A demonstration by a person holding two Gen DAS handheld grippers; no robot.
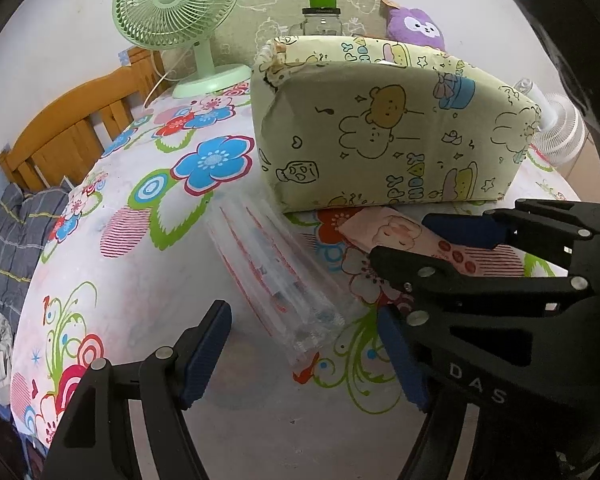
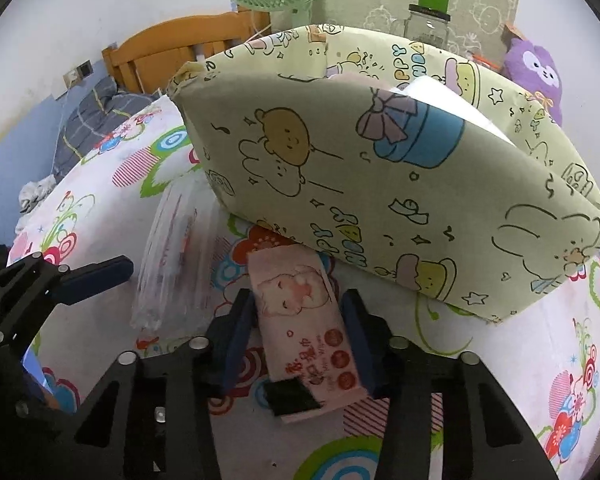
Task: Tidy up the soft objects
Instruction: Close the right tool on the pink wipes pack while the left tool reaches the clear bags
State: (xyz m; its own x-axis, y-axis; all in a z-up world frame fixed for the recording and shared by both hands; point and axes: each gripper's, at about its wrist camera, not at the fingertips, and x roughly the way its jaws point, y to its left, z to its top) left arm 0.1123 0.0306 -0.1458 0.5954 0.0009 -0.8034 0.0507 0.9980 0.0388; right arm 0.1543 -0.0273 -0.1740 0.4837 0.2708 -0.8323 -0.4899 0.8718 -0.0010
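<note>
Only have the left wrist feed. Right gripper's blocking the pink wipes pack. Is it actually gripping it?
Observer: Yes. The right wrist view shows the right gripper with both pads against the long sides of the wipes pack.
Operator: Anything in the patterned box already?
Observer: Something white sits inside the box; can't tell what it is.
</note>
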